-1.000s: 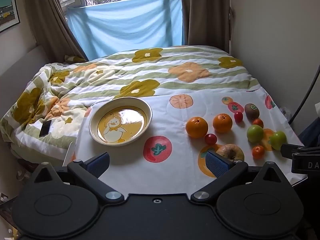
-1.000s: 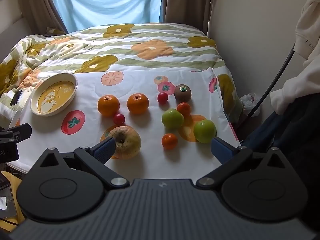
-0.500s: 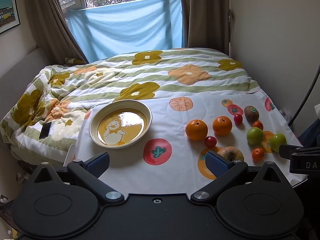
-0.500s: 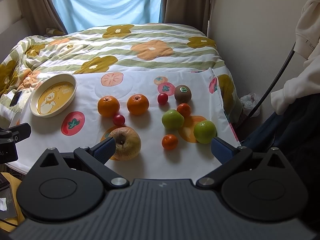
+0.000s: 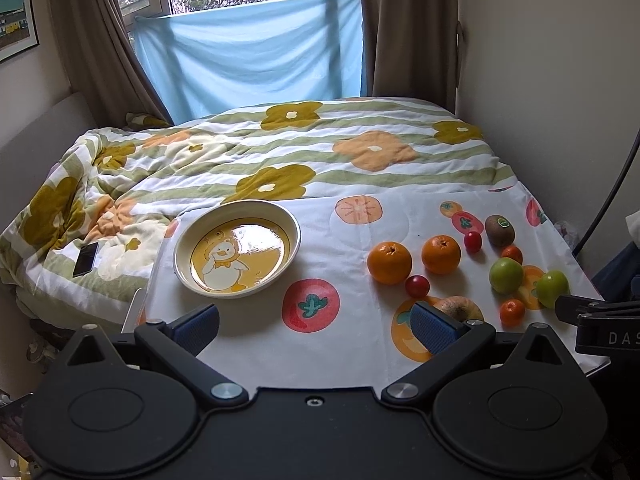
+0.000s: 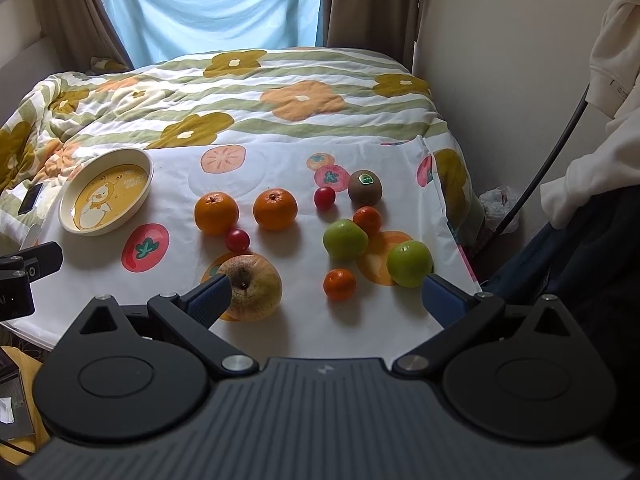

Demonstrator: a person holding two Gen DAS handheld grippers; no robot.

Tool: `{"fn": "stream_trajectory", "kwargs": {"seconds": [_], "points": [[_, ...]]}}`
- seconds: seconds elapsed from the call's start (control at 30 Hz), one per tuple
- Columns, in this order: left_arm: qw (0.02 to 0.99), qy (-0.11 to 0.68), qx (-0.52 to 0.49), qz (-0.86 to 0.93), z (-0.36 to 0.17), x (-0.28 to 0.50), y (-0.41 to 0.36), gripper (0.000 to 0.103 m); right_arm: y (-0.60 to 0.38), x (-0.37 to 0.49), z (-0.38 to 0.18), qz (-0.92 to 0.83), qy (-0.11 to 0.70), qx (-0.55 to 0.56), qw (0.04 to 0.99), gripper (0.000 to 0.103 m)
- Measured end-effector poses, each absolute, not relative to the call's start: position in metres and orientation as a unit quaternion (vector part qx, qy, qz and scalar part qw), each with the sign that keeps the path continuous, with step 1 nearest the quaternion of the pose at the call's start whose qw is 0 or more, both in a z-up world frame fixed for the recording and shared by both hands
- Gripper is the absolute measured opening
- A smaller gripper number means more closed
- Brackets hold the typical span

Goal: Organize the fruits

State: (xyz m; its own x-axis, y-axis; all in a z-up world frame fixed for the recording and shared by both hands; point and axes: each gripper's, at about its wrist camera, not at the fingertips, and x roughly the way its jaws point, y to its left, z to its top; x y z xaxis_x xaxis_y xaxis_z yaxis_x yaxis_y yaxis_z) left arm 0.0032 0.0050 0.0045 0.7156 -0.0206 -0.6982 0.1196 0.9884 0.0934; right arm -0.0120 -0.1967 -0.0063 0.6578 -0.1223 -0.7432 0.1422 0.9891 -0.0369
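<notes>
The left gripper [image 5: 314, 326] hangs with its jaws spread wide and nothing between them, low over the fruit-print cloth [image 5: 344, 344]; the duck-print plate [image 5: 296, 229] lies empty at about 11 o'clock from it. The right gripper [image 6: 326, 298] is likewise released, gaping over the near edge of the cloth. Its left pad [image 6: 210, 300] sits just in front of the yellowish apple [image 6: 256, 286], whether touching I cannot tell. From that apple, a cherry tomato [image 6: 237, 239] lies at 12 o'clock just below two oranges [image 6: 216, 213], side by side. A small mandarin [image 6: 339, 284] sits at 3 o'clock, with two green apples [image 6: 345, 239] beyond it, one touching a second mandarin [image 6: 367, 220]. A stickered kiwi [image 6: 364, 187] and another cherry tomato [image 6: 324, 197] lie farthest back. A phone [image 5: 85, 259] rests on the flowered quilt [image 5: 280, 152], at 9 o'clock from the plate.
</notes>
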Motion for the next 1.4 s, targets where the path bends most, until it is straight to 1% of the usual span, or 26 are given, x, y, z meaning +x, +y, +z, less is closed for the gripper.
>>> {"fn": "stream_trajectory", "kwargs": {"seconds": [1.4], "points": [[0.924,0.374,0.064,-0.04,0.0072,0.0054,0.0068,0.103,-0.1947,-0.0137,-0.0024,-0.075,0.403,0.014,0.912,0.103]]}}
